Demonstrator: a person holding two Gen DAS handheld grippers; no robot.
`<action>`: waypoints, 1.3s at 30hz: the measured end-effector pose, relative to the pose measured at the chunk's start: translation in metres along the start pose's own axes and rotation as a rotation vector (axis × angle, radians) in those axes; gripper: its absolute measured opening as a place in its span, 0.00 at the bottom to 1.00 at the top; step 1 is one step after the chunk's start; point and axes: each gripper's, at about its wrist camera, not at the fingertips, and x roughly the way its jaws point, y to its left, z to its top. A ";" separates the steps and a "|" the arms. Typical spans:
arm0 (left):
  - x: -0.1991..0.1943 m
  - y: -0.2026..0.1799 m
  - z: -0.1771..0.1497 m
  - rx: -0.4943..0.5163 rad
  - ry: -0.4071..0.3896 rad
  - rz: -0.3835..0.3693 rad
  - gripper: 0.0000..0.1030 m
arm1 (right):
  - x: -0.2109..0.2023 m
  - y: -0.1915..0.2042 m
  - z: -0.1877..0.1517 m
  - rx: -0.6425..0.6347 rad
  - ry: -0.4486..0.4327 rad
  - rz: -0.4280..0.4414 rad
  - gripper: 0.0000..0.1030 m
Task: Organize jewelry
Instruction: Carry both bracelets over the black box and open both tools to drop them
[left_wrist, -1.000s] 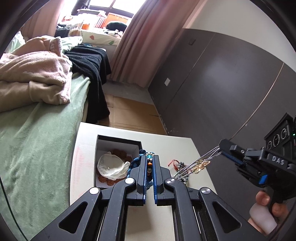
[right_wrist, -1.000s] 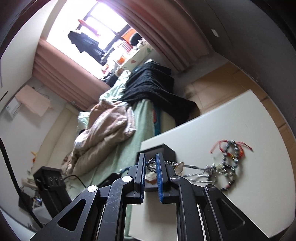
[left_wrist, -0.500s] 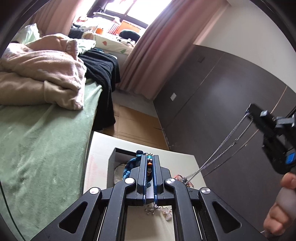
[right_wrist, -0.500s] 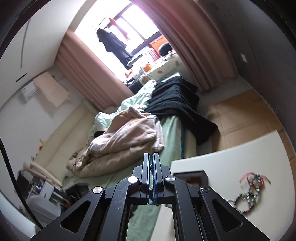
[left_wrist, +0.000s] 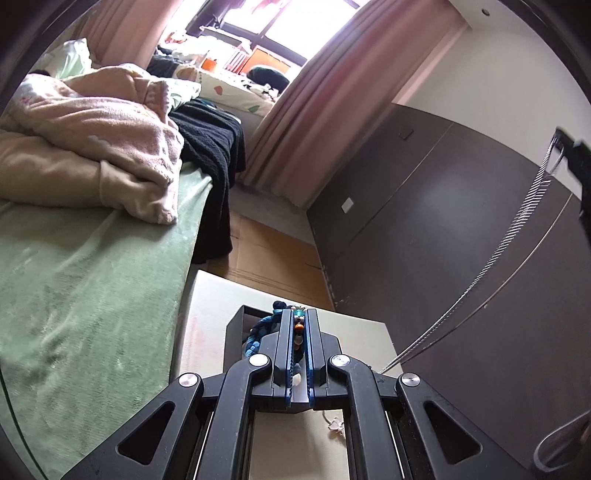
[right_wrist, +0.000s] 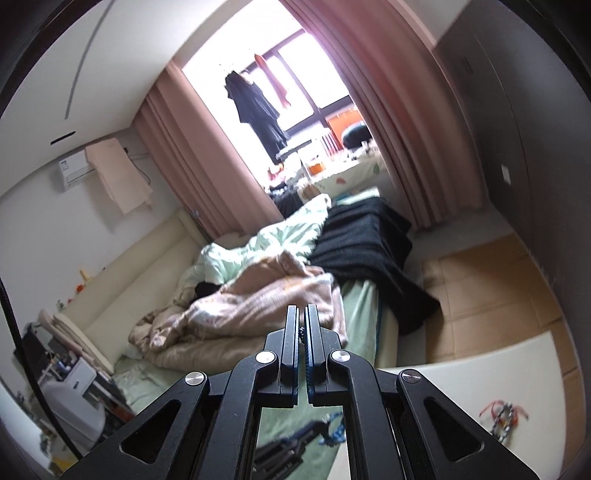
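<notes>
My left gripper (left_wrist: 298, 314) is shut on a blue beaded bracelet (left_wrist: 258, 334) and holds it over the black jewelry box (left_wrist: 236, 332) on the white table (left_wrist: 210, 317). My right gripper (right_wrist: 302, 312) is shut on a silver chain necklace (right_wrist: 303, 338), raised high. In the left wrist view the right gripper (left_wrist: 576, 155) is at the upper right, and the chain (left_wrist: 517, 236) hangs taut from it down to the table. A small pendant (left_wrist: 334, 424) lies on the table. A red and dark beaded bracelet (right_wrist: 504, 421) lies on the table at the right.
A bed with a green sheet (left_wrist: 74, 295), pink blankets (left_wrist: 92, 122) and a black throw (left_wrist: 214, 147) runs along the table's left. A dark wardrobe wall (left_wrist: 443, 221) stands to the right. Tan floor (right_wrist: 480, 295) lies beyond the table.
My right gripper has risen high, pulling the silver chain up off the table until taut. My left gripper has lifted and tilted up with the blue bracelet still in it.
</notes>
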 end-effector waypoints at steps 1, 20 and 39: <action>0.000 0.000 0.000 0.001 0.000 0.000 0.05 | -0.002 0.005 0.004 -0.009 -0.010 -0.005 0.04; -0.012 0.014 0.007 -0.030 -0.024 0.018 0.05 | 0.026 0.034 0.019 -0.077 0.001 -0.056 0.04; -0.003 0.015 0.007 -0.018 -0.006 0.053 0.05 | 0.131 -0.092 -0.115 0.161 0.332 -0.078 0.04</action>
